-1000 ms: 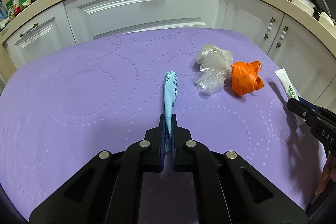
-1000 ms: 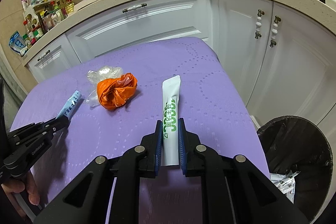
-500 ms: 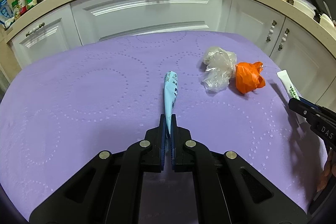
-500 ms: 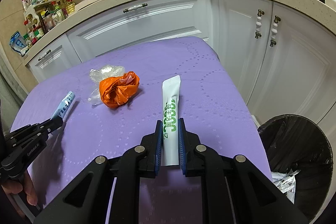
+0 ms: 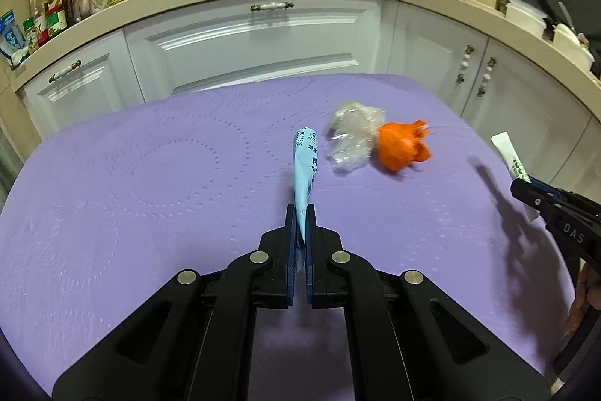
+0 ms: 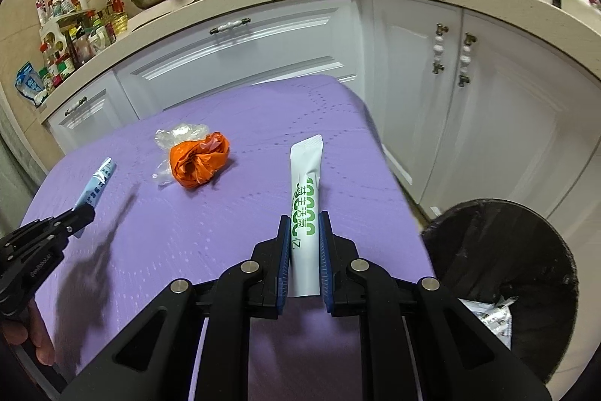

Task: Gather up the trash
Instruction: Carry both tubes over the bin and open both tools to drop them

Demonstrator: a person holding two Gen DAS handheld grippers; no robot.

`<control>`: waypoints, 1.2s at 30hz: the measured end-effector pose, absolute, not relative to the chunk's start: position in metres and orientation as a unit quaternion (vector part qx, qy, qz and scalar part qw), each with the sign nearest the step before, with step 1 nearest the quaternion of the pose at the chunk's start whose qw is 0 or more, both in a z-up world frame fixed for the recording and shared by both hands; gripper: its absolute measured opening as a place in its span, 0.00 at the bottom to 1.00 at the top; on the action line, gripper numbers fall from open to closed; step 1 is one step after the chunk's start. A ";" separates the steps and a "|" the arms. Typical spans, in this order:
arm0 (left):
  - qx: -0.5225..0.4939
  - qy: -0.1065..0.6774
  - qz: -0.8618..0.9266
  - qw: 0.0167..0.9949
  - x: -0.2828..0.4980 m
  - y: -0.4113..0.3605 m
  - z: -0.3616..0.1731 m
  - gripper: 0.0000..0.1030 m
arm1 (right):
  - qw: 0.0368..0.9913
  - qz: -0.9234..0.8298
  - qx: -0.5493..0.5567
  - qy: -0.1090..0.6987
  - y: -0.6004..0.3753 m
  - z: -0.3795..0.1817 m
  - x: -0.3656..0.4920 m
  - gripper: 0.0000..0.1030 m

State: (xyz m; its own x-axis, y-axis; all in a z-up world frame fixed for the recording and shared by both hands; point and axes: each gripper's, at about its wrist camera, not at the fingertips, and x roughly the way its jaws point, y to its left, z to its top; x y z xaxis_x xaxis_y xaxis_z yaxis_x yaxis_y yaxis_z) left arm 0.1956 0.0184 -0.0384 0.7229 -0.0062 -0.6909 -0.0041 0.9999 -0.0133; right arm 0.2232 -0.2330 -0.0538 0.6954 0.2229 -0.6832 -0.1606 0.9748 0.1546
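Trash: two sachets [image 5: 305, 171] [image 6: 305, 205] held, two crumpled wrappers [image 5: 351, 138] [image 5: 402, 147] on table [image 5: 150, 213]

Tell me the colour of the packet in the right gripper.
White packet with green print, clearest in the right wrist view.

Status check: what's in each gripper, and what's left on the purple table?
Left gripper shut on blue sachet. Right gripper shut on white sachet. Orange bag and clear plastic wad remain on table. Bin unobstructed.
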 end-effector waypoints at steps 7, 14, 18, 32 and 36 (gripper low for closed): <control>-0.006 0.355 -0.023 0.935 0.174 -0.005 -0.022 0.04 | 0.924 0.081 0.052 0.370 -0.262 -0.050 0.200 0.15; 0.003 0.339 -0.060 0.939 0.154 -0.047 -0.009 0.04 | 0.930 0.050 0.062 0.359 -0.296 -0.045 0.173 0.15; 0.012 0.335 -0.086 0.938 0.147 -0.076 -0.006 0.04 | 0.932 0.028 0.068 0.354 -0.320 -0.044 0.159 0.15; 0.056 0.324 -0.178 0.928 0.133 -0.189 -0.012 0.04 | 0.933 -0.032 0.095 0.346 -0.388 -0.050 0.129 0.15; 0.066 0.321 -0.195 0.924 0.131 -0.215 -0.016 0.04 | 0.934 -0.038 0.099 0.340 -0.398 -0.050 0.125 0.15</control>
